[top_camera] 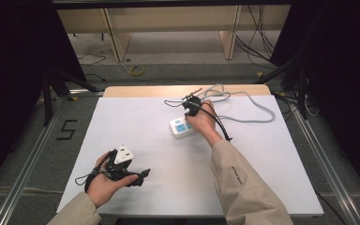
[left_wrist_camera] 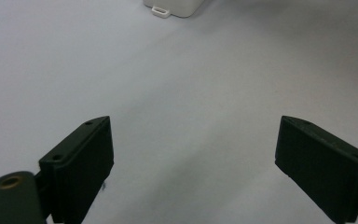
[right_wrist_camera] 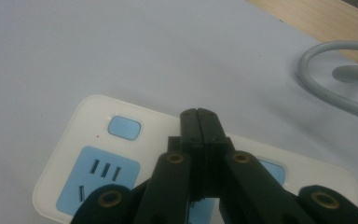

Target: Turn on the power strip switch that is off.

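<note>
1. The person's sleeve (top_camera: 243,187) lies nearest, over the white table sheet (top_camera: 168,187); the sheet covers the table.
2. The power strip (top_camera: 182,126) sits mid-table, its grey cable (top_camera: 243,101) looping behind.
3. The right gripper (right_wrist_camera: 199,116) hovers above the strip, jaws pressed together, empty.
4. The left gripper (left_wrist_camera: 193,163) rests near the front-left, jaws wide apart, empty.

1. This looks like a lab made for filming.
2. Black curtains (top_camera: 9,70) hang on both sides.
3. Metal rails (top_camera: 23,159) frame the white counter (top_camera: 136,117).
4. Loose cables (top_camera: 258,42) lie on the floor (top_camera: 178,51).
</note>
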Demonstrator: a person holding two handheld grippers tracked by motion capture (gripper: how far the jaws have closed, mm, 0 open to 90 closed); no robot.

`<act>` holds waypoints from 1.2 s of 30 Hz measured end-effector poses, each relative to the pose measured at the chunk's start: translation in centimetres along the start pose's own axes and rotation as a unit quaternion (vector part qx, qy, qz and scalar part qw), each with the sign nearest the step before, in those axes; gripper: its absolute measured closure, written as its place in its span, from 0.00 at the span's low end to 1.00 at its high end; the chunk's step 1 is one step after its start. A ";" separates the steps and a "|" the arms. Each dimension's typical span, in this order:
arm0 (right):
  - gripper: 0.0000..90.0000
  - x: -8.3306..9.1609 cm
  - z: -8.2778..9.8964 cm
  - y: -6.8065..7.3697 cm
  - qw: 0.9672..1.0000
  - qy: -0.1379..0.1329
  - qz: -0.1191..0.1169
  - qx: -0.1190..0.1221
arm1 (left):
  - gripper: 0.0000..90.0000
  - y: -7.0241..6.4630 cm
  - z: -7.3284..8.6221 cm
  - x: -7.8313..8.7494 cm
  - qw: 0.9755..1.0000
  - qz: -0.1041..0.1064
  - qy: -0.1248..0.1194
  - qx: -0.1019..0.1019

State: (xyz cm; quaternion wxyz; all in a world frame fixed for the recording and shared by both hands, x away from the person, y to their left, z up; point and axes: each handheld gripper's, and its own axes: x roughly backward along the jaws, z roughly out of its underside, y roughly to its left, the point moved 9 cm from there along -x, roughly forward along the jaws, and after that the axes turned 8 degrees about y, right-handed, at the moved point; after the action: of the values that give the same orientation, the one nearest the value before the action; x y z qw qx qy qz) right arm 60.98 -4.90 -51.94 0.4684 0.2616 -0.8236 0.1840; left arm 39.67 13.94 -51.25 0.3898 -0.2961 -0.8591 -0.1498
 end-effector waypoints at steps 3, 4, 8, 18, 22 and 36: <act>1.00 0.0 0.0 0.0 1.000 0.003 0.000 -0.001 | 0.12 0.0 0.0 0.0 1.000 0.000 -0.001 0.002; 1.00 0.0 0.0 0.0 1.000 0.003 0.000 -0.002 | 0.12 0.0 0.0 0.0 1.000 0.000 -0.001 0.001; 1.00 -0.1 0.0 0.0 1.000 0.006 -0.001 -0.006 | 0.12 -0.1 0.0 0.0 1.000 0.000 -0.001 0.000; 1.00 -0.1 0.0 0.1 1.000 0.010 -0.002 -0.014 | 0.12 -0.1 0.0 -0.1 1.000 0.000 -0.001 0.000; 1.00 -0.2 0.0 0.1 1.000 0.013 0.002 -0.013 | 0.12 -0.1 0.0 0.0 1.000 -0.001 0.000 -0.003; 1.00 -0.2 0.0 0.2 1.000 0.021 0.013 -0.007 | 0.12 -0.2 0.0 -0.1 1.000 0.001 0.001 -0.001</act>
State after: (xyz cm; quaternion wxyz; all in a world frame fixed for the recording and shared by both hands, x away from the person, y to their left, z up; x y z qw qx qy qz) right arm 61.00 -4.68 -52.14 0.4850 0.2441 -0.8180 0.1899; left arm 39.60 13.79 -51.31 0.3902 -0.2972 -0.8584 -0.1502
